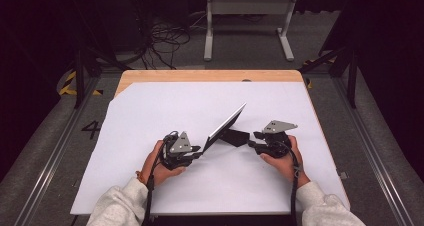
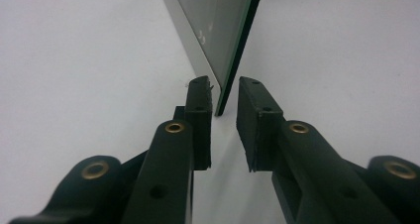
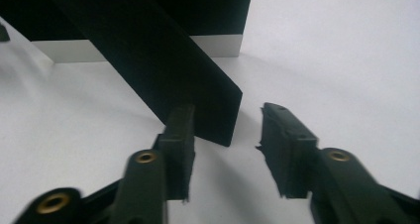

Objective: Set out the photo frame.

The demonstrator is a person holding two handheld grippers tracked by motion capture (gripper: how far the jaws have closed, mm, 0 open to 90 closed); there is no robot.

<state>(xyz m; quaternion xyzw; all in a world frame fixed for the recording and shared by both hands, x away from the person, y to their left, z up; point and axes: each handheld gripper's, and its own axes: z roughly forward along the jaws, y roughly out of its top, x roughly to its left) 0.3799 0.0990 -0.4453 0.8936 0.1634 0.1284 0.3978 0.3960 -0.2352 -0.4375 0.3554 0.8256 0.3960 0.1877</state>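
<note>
At mid-desk (image 1: 150, 196) a picture frame (image 1: 226, 125) stands tilted on its black back stand (image 1: 235, 137); thin, stiff, glass-fronted, likely fragile; left gripper (image 2: 224, 97) jaws loosely straddle its edge, right gripper (image 3: 228, 130) jaws gape beside the stand; hold edges.

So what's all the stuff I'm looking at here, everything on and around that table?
picture frame: one, glass front with pale edge, standing tilted mid-table
back stand: one, black flap behind the frame, resting on the sheet
white sheet: one, covers most of the table
table: one, wooden, far edge bare
white stand: one, on the floor beyond the table
cables: a tangle, black, on the floor beyond
left tongs: black, jaws either side of the frame's edge, gap visible
right tongs: black, open around the flap's corner
</note>
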